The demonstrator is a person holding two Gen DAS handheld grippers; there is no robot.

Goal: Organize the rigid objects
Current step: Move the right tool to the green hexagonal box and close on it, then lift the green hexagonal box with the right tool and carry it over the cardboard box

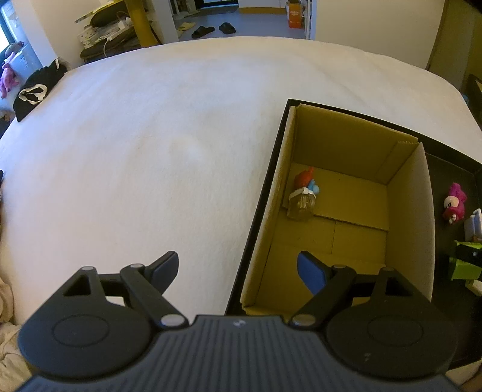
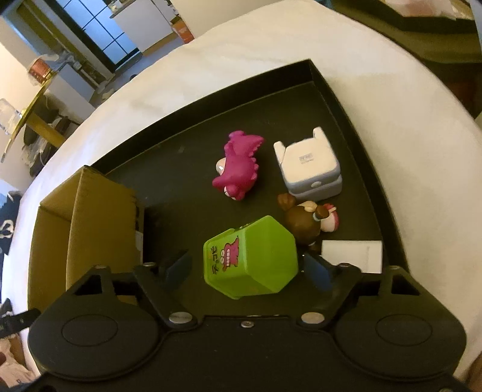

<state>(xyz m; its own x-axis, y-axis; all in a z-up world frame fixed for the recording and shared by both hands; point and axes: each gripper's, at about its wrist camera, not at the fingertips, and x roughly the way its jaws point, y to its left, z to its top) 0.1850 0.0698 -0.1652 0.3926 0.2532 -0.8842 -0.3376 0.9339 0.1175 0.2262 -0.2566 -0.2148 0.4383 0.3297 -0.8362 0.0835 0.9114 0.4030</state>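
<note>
A black tray [image 2: 337, 99] lies on the white bed. In it stands an open cardboard box [image 1: 406, 211] holding a small red-and-blue figure with a clear base [image 1: 304, 193]. My right gripper [image 2: 250, 265] is open, its fingers either side of a green hexagonal box [image 2: 253, 256] lying in the tray; I cannot tell if they touch it. Beyond lie a magenta dinosaur figure [image 2: 239, 165], a white cube-shaped toy [image 2: 310, 164], a brown-haired figure [image 2: 304, 220] and a white card [image 2: 351, 251]. My left gripper [image 1: 238, 271] is open and empty, straddling the tray's left wall.
The white bed cover [image 1: 150, 150] stretches left of the tray. A black garment [image 1: 36, 87] lies at its far left edge. The cardboard box [image 2: 99, 211] stands left of the right gripper. Furniture and slippers [image 1: 214, 28] lie beyond the bed.
</note>
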